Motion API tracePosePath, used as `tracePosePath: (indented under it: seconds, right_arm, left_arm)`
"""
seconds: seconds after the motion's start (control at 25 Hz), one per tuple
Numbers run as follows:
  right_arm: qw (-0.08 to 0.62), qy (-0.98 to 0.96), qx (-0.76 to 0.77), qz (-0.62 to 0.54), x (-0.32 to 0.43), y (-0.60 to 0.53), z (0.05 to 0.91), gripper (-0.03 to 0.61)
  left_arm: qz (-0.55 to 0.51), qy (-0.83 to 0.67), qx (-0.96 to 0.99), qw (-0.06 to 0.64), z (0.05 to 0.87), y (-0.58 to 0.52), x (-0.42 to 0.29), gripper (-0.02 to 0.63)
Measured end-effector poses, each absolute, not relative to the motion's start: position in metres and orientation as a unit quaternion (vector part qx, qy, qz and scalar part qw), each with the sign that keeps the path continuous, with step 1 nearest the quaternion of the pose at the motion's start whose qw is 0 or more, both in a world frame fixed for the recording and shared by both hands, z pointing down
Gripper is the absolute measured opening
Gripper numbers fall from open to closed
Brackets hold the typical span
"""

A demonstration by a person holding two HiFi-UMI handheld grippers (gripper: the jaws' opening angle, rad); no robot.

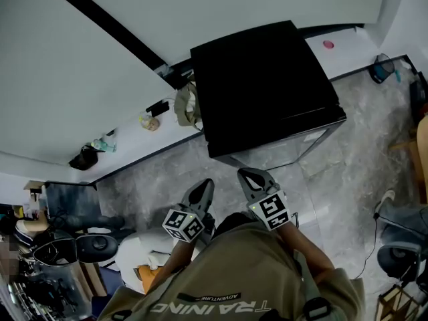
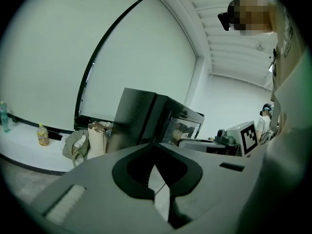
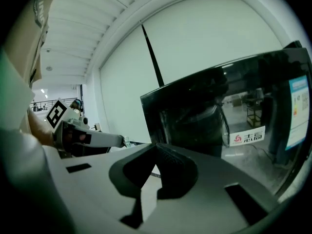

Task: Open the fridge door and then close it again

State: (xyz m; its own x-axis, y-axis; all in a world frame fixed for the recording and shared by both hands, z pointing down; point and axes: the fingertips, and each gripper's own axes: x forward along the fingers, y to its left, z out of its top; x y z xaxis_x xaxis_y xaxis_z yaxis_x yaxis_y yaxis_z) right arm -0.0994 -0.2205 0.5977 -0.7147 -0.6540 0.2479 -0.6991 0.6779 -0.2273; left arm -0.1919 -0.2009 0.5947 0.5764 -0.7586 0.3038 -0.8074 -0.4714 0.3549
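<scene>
A small black fridge (image 1: 261, 79) stands on the grey floor against the white wall, and its glass door (image 1: 281, 151) faces me and looks closed. Both grippers hang close to my chest, well short of the fridge. My left gripper (image 1: 205, 187) has its jaws together with nothing between them, and so does my right gripper (image 1: 249, 176). The left gripper view shows the fridge (image 2: 146, 116) ahead beyond the shut gripper tips (image 2: 155, 146). The right gripper view shows the door's glass front (image 3: 219, 116) with a sticker, beyond the shut gripper tips (image 3: 157, 148).
A beige bag (image 1: 186, 105) leans at the fridge's left side. Small bottles (image 1: 148, 122) and a dark object (image 1: 83, 158) sit on the white ledge along the wall. A chair (image 1: 400, 249) and cables are at right; cluttered gear (image 1: 73, 246) is at lower left.
</scene>
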Motion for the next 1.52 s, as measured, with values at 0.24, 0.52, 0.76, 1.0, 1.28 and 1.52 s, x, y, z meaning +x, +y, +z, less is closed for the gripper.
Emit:
tracePosePath:
  seconds: [0.24, 0.52, 0.76, 1.0, 1.28, 1.52]
  right_arm:
    - [0.087, -0.907, 0.387, 0.143, -0.102, -0.226, 0.596, -0.005]
    - [0.095, -0.897, 0.405, 0.153, -0.112, -0.228, 0.580, -0.005]
    - [0.112, -0.883, 0.431, 0.148, -0.110, -0.229, 0.583, -0.005]
    - [0.127, -0.865, 0.463, 0.145, -0.098, -0.234, 0.592, -0.005]
    - [0.129, -0.851, 0.478, 0.174, -0.102, -0.235, 0.602, -0.005]
    - [0.146, -0.846, 0.484, 0.170, -0.100, -0.235, 0.603, -0.005]
  left_arm:
    - [0.078, -0.432, 0.873, 0.211, 0.599, -0.217, -0.192, 0.002]
    - [0.131, -0.386, 0.896, 0.176, 0.611, -0.225, -0.189, 0.002]
    - [0.146, -0.353, 0.903, 0.197, 0.635, -0.233, -0.186, 0.002]
    - [0.152, -0.321, 0.914, 0.198, 0.649, -0.245, -0.174, 0.003]
    - [0.188, -0.269, 0.923, 0.200, 0.675, -0.249, -0.161, 0.057]
    - [0.203, -0.233, 0.933, 0.184, 0.679, -0.250, -0.144, 0.057]
